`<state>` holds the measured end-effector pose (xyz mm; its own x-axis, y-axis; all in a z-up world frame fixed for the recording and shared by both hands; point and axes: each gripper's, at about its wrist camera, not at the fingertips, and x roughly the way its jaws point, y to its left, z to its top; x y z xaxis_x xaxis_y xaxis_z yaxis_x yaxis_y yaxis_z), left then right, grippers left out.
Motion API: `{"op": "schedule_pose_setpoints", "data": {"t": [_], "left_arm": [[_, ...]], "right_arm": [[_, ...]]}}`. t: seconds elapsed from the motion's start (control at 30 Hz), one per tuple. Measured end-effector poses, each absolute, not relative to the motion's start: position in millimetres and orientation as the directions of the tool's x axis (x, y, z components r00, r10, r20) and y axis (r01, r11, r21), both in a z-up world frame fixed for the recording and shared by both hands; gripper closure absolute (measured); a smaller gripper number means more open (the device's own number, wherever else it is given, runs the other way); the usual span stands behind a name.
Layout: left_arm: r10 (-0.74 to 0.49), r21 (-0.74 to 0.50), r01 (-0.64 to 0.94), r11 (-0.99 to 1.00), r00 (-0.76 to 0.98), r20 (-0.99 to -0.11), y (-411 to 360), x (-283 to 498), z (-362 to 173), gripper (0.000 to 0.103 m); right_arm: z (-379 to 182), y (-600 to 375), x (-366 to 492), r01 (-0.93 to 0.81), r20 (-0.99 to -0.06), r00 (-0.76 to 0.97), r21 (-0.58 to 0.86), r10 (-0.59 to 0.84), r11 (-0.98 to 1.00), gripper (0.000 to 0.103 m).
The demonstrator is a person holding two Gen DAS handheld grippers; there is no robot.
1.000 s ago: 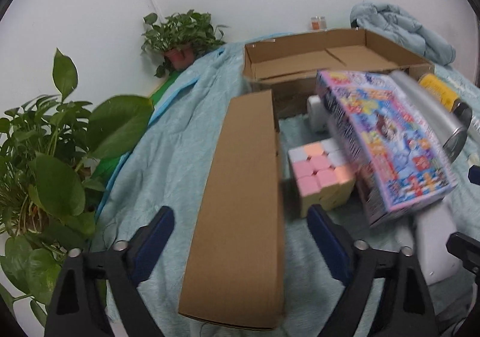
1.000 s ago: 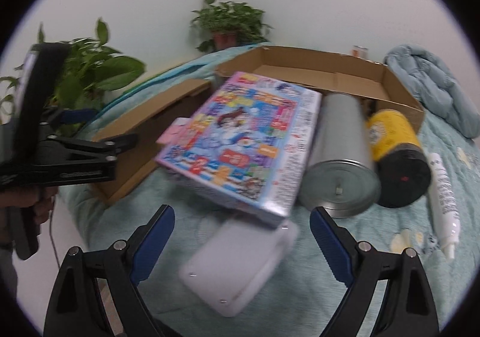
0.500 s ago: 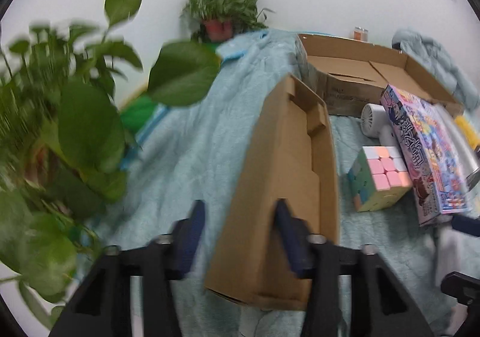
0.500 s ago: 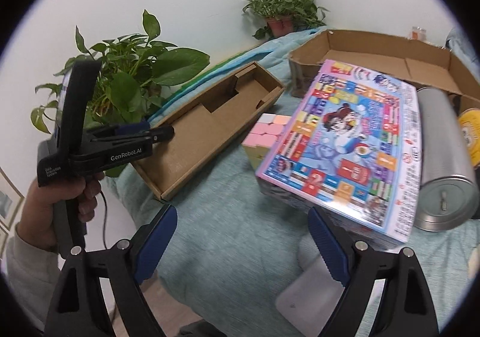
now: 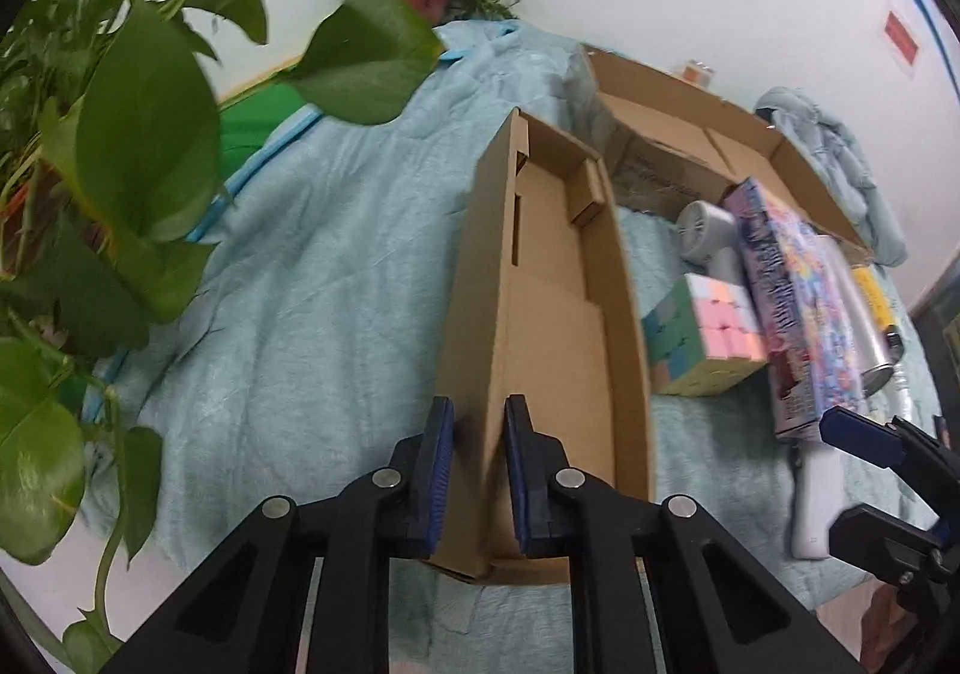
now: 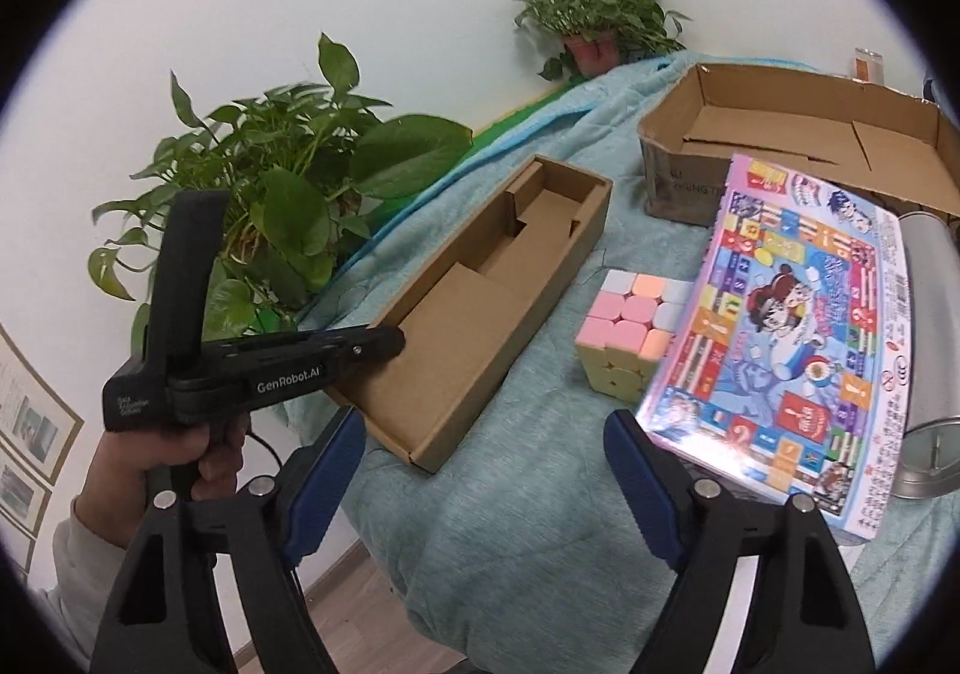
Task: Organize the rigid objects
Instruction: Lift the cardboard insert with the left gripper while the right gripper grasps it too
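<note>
The long cardboard tray (image 5: 558, 326) is lying open side up on the teal quilt (image 5: 336, 278), near the bed's front edge, and its near-left side wall is being clamped by the left gripper (image 5: 477, 470); the jaws have just been closing and are now nearly together with the thin wall pinched between the pads. The grip is being taken on a single layer of board at one corner, so the wall is likely to be bent or torn if the tray is lifted from there, and the far end is likely to be left dragging on the soft quilt. The pastel puzzle cube (image 6: 624, 338) is sitting just beside the tray's right wall, and the colourful game box (image 6: 798, 338) is leaning just beyond it; either could be knocked if the tray is swung that way. The right gripper (image 6: 486, 470) is being held empty over the quilt, its jaws have just been narrowing yet are standing well apart, with nothing between them. Open quilt is lying to the tray's left, though the big leaves of the potted pothos (image 5: 120, 152) are hanging over that side. Further back, the large open carton (image 6: 798, 134) is standing empty and reachable. The bed's front edge is being crowded by the tray's near end, so a slip towards the person could send it to the floor
</note>
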<state>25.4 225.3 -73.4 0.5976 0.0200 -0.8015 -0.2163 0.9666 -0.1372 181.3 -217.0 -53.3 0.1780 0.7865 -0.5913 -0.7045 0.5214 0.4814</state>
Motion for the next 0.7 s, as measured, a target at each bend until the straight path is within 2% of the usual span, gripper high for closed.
{"op": "schedule_pose_setpoints", "data": {"t": [0.03, 0.07, 0.1, 0.27, 0.33, 0.37, 0.4, 0.47, 0.53, 0.7], "left_arm": [[0.022, -0.135, -0.216, 0.967, 0.6, -0.799, 224.1, 24.9, -73.8, 0.089], [0.027, -0.13, -0.215, 0.968, 0.604, -0.796, 223.4, 24.7, -73.7, 0.089], [0.034, -0.121, -0.213, 0.97, 0.606, -0.794, 221.1, 21.7, -74.0, 0.089], [0.049, -0.09, -0.198, 0.976, 0.6, -0.798, 220.9, 25.2, -78.3, 0.09], [0.05, -0.082, -0.192, 0.978, 0.597, -0.801, 222.3, 28.7, -79.6, 0.09], [0.046, -0.081, -0.184, 0.98, 0.597, -0.801, 222.3, 30.0, -79.8, 0.09], [0.041, -0.08, -0.174, 0.981, 0.598, -0.801, 222.2, 33.1, -79.1, 0.09], [0.052, -0.058, -0.165, 0.985, 0.594, -0.803, 220.5, 35.0, -80.3, 0.091], [0.048, -0.056, -0.155, 0.986, 0.594, -0.803, 220.4, 37.0, -80.7, 0.091], [0.017, -0.088, -0.139, 0.986, 0.621, -0.784, 220.4, 36.2, -75.3, 0.094]], "right_arm": [[-55.4, -205.8, 181.9, -0.703, -0.614, 0.164, 0.476, 0.772, 0.528, 0.032], [-57.1, -201.0, 182.7, -0.706, -0.631, 0.158, 0.466, 0.76, 0.533, 0.04], [-58.2, -197.2, 181.6, -0.711, -0.64, 0.159, 0.454, 0.752, 0.537, 0.042], [-73.0, -158.2, 187.1, -0.703, -0.67, 0.164, 0.435, 0.724, 0.562, 0.042], [-82.1, -146.5, 188.7, -0.683, -0.684, 0.142, 0.456, 0.716, 0.571, 0.054], [-89.3, -139.7, 191.0, -0.666, -0.7, 0.125, 0.465, 0.703, 0.583, 0.066], [-94.2, -136.0, 191.2, -0.655, -0.71, 0.119, 0.469, 0.694, 0.592, 0.071], [-100.8, -131.0, 193.8, -0.63, -0.705, 0.11, 0.495, 0.7, 0.598, 0.071], [-98.1, -127.4, 191.5, -0.638, -0.701, 0.131, 0.481, 0.701, 0.601, 0.078], [-92.6, -128.2, 184.8, -0.645, -0.708, 0.192, 0.43, 0.679, 0.631, 0.079]]}}
